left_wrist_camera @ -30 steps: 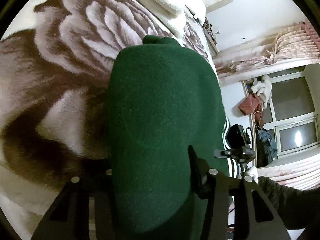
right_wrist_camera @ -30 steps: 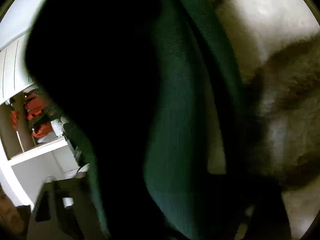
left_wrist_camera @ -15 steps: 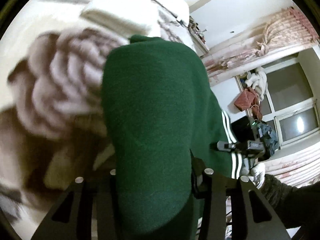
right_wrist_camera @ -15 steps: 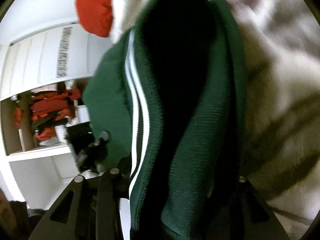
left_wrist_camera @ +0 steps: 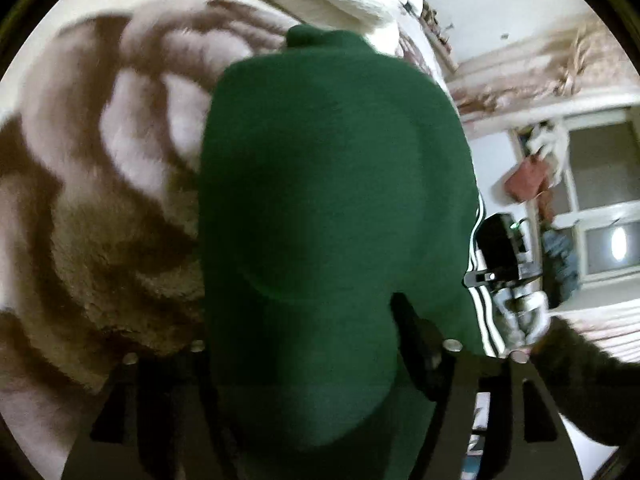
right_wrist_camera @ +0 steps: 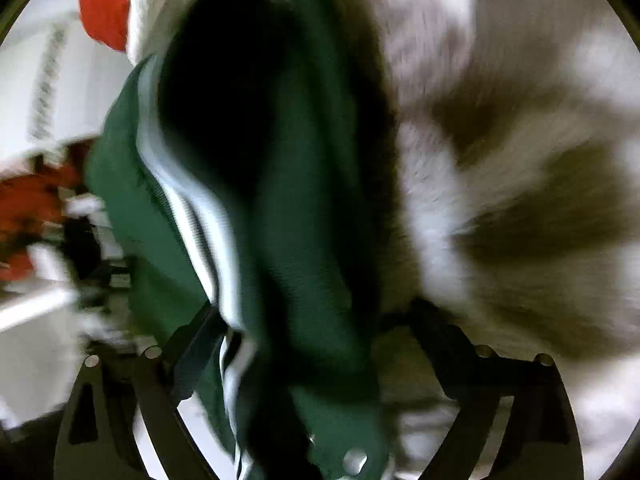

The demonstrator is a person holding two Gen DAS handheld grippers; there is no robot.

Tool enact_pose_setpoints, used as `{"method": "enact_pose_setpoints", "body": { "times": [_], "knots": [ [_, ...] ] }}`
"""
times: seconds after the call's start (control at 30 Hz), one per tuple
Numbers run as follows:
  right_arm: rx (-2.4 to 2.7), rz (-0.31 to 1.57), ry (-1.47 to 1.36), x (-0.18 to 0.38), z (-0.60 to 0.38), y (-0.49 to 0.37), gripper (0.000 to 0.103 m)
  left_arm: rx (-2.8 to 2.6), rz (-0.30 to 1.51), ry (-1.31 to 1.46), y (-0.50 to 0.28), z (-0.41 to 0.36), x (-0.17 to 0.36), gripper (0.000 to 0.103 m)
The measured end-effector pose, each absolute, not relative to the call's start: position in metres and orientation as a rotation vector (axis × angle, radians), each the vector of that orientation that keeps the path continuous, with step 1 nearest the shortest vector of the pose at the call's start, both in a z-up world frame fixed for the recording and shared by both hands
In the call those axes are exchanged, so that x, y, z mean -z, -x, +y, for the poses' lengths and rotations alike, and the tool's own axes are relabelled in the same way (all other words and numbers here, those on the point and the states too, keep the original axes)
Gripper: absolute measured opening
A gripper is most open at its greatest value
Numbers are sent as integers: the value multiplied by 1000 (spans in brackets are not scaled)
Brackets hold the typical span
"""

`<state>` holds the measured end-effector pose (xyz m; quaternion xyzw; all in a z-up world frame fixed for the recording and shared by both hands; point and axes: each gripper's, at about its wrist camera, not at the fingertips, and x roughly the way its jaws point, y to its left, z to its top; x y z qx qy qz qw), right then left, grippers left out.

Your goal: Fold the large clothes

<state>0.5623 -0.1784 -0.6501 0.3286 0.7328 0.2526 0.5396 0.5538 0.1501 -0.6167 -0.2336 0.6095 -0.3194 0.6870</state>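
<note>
On my left lies the blanket, plush, in brown and cream swirls, spread over the bed, and my left gripper sits over it with the green garment bulging up between its fingers. Those jaws have just been opening; the folded cloth fills the gap, and I cannot tell whether the pads are pressing on it. Further right, past the white-striped edge, my right gripper shows against the window. From its own camera the right gripper stands wide, its jaws also just opened, with the striped garment running loosely between the fingers, and the far finger well clear of the cloth. The garment is thick, soft knit: I judge it fairly heavy for clothing, limp, not slippery and not fragile, so it will sag and slump wherever it is unsupported. I would take it at the doubled edges, near the striped hem, one corner per gripper, to keep the fold square.
</note>
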Motion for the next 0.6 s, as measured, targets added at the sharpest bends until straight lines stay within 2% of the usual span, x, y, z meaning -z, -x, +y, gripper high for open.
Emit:
{"method": "enact_pose_setpoints", "body": {
  "times": [0.07,0.2,0.27,0.33,0.37,0.4,0.43,0.53,0.6],
  "knots": [
    [-640,1707,-830,649,-178,-564,103,740,1351,588,-553,150,625,70],
    [-789,1641,-1037,646,-163,-567,103,777,1333,650,-553,149,636,70],
    [-783,1650,-1005,647,-143,-573,103,780,1333,672,-554,153,637,70],
    [-746,1659,-1001,646,-135,-580,101,778,1324,682,-554,155,634,65],
    [-731,1656,-1005,644,-137,-582,96,785,1311,660,-553,154,629,61],
    [-710,1649,-1008,639,-142,-584,72,796,1298,630,-551,150,621,55],
    [-689,1635,-1020,634,-147,-583,65,801,1287,609,-550,147,613,50],
    [-653,1607,-1001,612,-154,-581,54,809,1265,601,-556,145,592,44],
    [-663,1574,-1013,593,-159,-583,51,815,1241,602,-560,145,576,44]
  ]
}}
